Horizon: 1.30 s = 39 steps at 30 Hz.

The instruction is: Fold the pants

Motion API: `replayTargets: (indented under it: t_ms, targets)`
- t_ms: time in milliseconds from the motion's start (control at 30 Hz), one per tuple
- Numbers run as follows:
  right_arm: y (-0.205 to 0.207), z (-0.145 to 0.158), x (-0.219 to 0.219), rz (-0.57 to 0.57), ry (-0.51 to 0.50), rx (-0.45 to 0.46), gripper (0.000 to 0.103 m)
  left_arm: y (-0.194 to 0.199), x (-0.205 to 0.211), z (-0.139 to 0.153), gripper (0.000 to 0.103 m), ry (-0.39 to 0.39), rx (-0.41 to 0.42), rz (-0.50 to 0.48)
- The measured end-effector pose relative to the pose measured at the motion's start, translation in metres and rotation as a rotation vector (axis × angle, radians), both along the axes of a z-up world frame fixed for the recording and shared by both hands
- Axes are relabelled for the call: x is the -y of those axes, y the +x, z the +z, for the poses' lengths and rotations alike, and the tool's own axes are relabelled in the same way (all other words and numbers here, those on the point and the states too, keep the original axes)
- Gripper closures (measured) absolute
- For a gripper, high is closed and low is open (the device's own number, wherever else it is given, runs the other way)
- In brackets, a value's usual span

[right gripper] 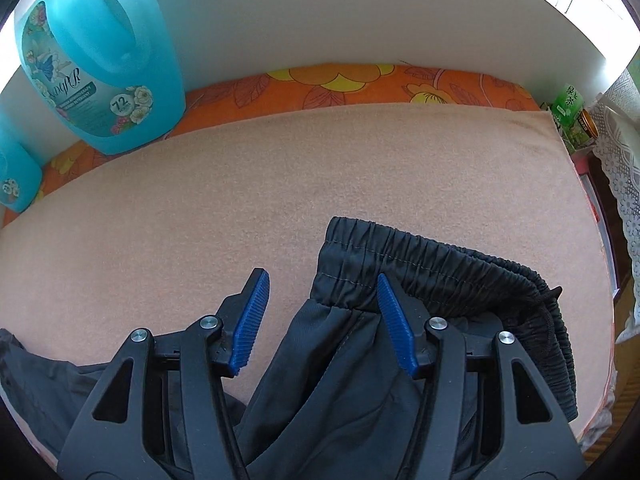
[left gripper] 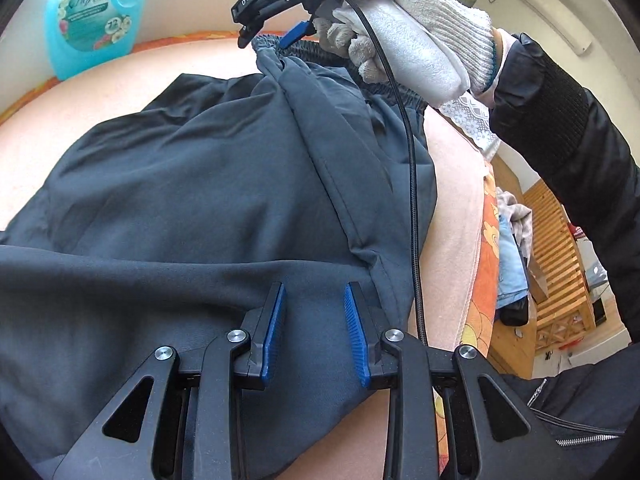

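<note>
Dark grey pants [left gripper: 192,200] lie spread on a pink towel [left gripper: 452,208], their elastic waistband [left gripper: 400,96] at the far end. My left gripper [left gripper: 315,288] hovers over the near part of the pants, its blue pads a little apart with fabric showing in the gap and nothing pinched. A gloved hand [left gripper: 412,40] holds my right gripper [left gripper: 266,42] over the waistband's left corner. In the right wrist view, the right gripper [right gripper: 320,280] stands open and straddles the corner of the waistband [right gripper: 420,256], pads clear of the cloth.
A blue detergent bottle [right gripper: 100,64] and a second one [right gripper: 16,176] stand at the back left by the white wall. An orange floral sheet [right gripper: 360,84] borders the towel. A green box [right gripper: 568,116] sits at the far right. Clothes [left gripper: 512,240] and wooden slats [left gripper: 560,264] lie beyond the right edge.
</note>
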State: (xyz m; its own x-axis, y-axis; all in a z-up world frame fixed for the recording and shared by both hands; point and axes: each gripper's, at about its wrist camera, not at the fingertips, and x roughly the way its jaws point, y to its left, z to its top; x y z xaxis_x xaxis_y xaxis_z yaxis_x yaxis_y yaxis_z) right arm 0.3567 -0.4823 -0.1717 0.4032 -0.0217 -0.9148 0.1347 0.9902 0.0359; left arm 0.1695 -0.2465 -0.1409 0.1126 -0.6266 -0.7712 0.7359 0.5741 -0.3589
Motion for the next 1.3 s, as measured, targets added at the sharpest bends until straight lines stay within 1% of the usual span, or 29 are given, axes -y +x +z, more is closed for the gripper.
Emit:
replayTargets:
  t_ms: [167,233,300,333,400,433,467,500,567,633,733,800,867,967,1033,1167,1200,1233,1267,1300]
  targets:
    - [0.004,-0.016,-0.006,0.020,-0.104,-0.042,0.045,-0.002,-0.001,0.000,0.074,-0.002,0.000,-0.004]
    - [0.002,-0.023,-0.006,0.027,-0.119,-0.055,0.045,-0.002,-0.002,0.000,0.074,0.000,0.001,0.000]
    - [-0.002,-0.025,-0.002,0.027,-0.117,-0.046,0.046,-0.002,-0.004,0.000,0.074,-0.002,0.002,0.005]
    - [-0.005,-0.025,0.000,0.023,-0.103,-0.038,0.050,-0.002,-0.005,0.000,0.074,-0.003,0.001,0.008]
    - [-0.012,-0.023,0.009,0.024,-0.044,-0.026,0.074,-0.001,-0.008,0.000,0.074,-0.004,0.002,0.011]
    - [-0.017,-0.020,0.014,0.021,-0.012,-0.016,0.081,-0.001,-0.009,0.000,0.074,-0.003,0.004,0.012]
    - [-0.023,-0.015,0.019,0.017,0.008,0.005,0.087,-0.001,-0.010,0.000,0.074,-0.001,0.006,0.012]
    - [-0.030,-0.009,0.024,0.016,0.024,0.035,0.090,-0.002,-0.010,0.001,0.074,0.000,0.007,0.012]
    - [-0.050,0.008,0.038,-0.005,0.070,0.111,0.091,-0.001,-0.012,0.001,0.074,0.003,0.008,0.014]
    - [-0.068,0.029,0.058,-0.030,0.156,0.192,0.091,-0.002,-0.011,0.001,0.074,0.007,0.012,0.014]
    - [-0.102,0.055,0.092,-0.063,0.231,0.311,0.092,-0.005,-0.011,0.001,0.074,0.014,0.021,0.015]
    - [-0.125,0.063,0.117,-0.081,0.293,0.366,0.092,-0.006,-0.011,0.001,0.074,0.018,0.026,0.015]
    - [-0.147,0.064,0.140,-0.097,0.335,0.411,0.092,-0.007,-0.010,0.000,0.074,0.021,0.028,0.018]
    - [-0.178,0.056,0.169,-0.124,0.371,0.436,0.092,-0.008,-0.010,-0.001,0.074,0.028,0.033,0.020]
    - [-0.192,0.042,0.186,-0.143,0.405,0.429,0.092,-0.010,-0.007,-0.002,0.074,0.033,0.035,0.022]
    - [-0.210,0.010,0.217,-0.195,0.482,0.385,0.090,-0.012,-0.003,0.000,0.074,0.052,0.040,0.026]
    - [-0.214,0.003,0.224,-0.209,0.486,0.371,0.087,-0.013,-0.002,0.000,0.074,0.060,0.044,0.025]
    - [-0.218,-0.003,0.229,-0.226,0.481,0.359,0.087,-0.014,-0.001,0.001,0.074,0.068,0.048,0.022]
    - [-0.223,-0.008,0.235,-0.245,0.474,0.356,0.080,-0.016,0.001,0.000,0.074,0.076,0.054,0.019]
    - [-0.228,-0.012,0.241,-0.268,0.459,0.356,0.069,-0.018,0.004,0.001,0.074,0.084,0.061,0.019]
